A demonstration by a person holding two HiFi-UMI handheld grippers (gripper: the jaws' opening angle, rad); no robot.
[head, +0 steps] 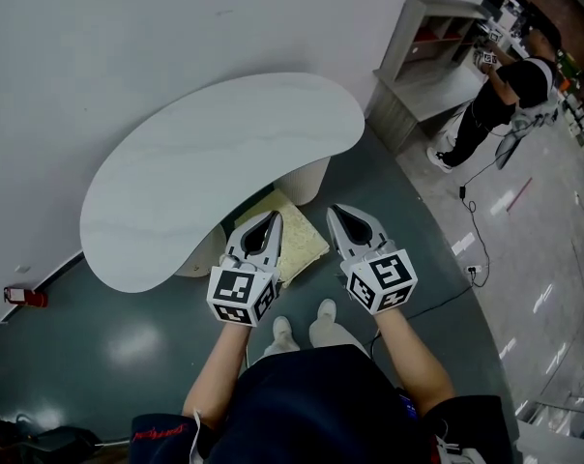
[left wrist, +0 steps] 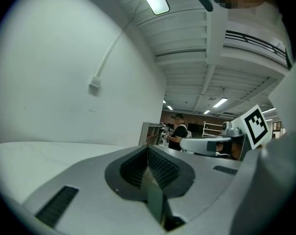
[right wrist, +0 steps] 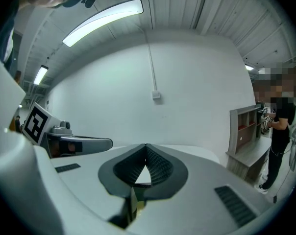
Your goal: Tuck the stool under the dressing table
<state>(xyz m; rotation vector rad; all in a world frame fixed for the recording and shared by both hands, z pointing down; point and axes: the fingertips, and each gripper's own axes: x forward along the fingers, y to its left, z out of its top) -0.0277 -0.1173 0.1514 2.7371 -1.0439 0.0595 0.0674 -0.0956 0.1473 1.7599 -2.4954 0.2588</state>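
The dressing table [head: 205,153] overhangs part of the stool [head: 304,242], whose cushion juts out towards your feet. Your left gripper [head: 271,220] and right gripper [head: 342,215] hang above it, both closed and empty, likely ready to push rather than grip.

Glossy grey-green floor [head: 128,346] carries everything. White kidney-shaped dressing table [head: 215,162] stands on it against the wall. Stool [head: 302,245], yellowish seat, sits partly under the tabletop's front edge. Small red object [head: 24,297] on the floor far left; grey shelf unit [head: 423,66] and cable [head: 471,220] right.
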